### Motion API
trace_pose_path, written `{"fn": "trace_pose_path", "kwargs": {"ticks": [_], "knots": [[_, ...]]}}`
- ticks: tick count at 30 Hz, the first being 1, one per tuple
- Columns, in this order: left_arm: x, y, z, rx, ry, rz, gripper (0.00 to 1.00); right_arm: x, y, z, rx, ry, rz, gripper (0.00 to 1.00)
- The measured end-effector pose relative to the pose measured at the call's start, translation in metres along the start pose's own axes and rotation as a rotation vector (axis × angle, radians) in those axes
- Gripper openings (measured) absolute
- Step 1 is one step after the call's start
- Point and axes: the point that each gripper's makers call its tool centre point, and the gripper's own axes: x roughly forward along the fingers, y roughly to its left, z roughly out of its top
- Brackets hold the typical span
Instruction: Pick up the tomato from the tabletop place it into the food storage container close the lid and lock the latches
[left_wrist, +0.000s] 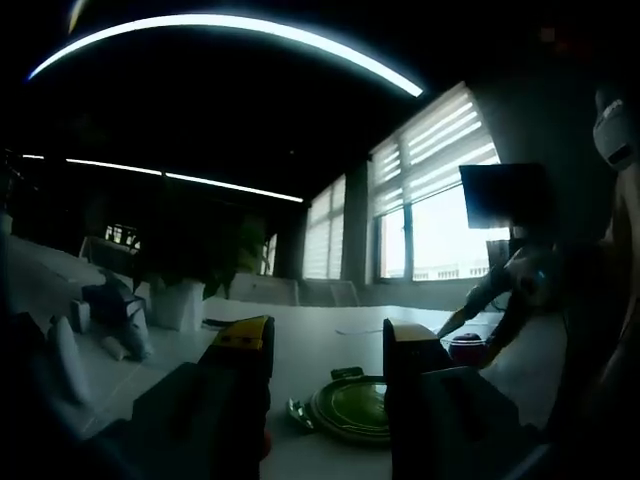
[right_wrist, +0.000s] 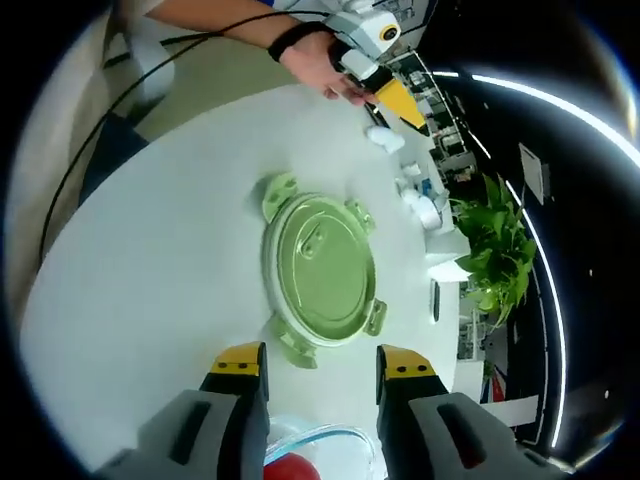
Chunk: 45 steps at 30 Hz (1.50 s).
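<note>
Since the tomato already sits in the clear container at the foot of the right gripper view, directly beneath the right gripper, the coming move turns on the green lid. It lies flat on the white table just beyond that gripper, straight ahead along its jaws, with latch tabs around its rim. The right gripper looks steeply down, jaws parted and holding nothing. The left gripper is held low and nearly level (aimed across the table toward the windows), jaws likewise apart and empty, with the lid just ahead of it. Either could reach the lid.
</note>
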Motion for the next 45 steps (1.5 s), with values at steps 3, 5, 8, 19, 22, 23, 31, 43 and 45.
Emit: {"fn": "trace_pose_path", "kwargs": {"ticks": [3,5,8,19,22,23,31,43,45], "knots": [[0.000,0.000,0.000,0.002,0.000,-0.002,0.40,0.007,0.003,-0.002,-0.048,0.022,0.005,0.38],[0.000,0.000,0.000,0.005,0.001,-0.003,0.40,0.010,0.005,-0.004,-0.070,0.035,0.004,0.38],[0.000,0.000,0.001,0.002,-0.003,-0.004,0.40,0.012,0.007,-0.003,-0.077,0.037,0.010,0.38],[-0.001,0.000,-0.005,0.009,0.012,-0.005,0.40,0.020,0.006,-0.005,-0.187,0.085,-0.020,0.35],[-0.003,0.001,-0.004,0.003,0.006,-0.002,0.40,0.022,0.006,-0.003,-0.207,0.090,-0.029,0.35],[-0.003,0.002,-0.004,0.003,0.004,0.001,0.40,0.022,0.006,-0.002,-0.223,0.095,-0.029,0.35],[-0.005,0.003,-0.003,-0.006,-0.001,0.001,0.40,0.028,0.006,-0.005,-0.356,0.156,-0.051,0.32],[-0.004,0.005,-0.004,-0.005,-0.001,0.000,0.40,0.036,0.021,-0.005,-0.659,0.214,0.013,0.20],[-0.004,0.006,-0.005,-0.006,-0.001,0.002,0.40,0.036,0.023,-0.006,-0.670,0.222,0.023,0.19]]}}
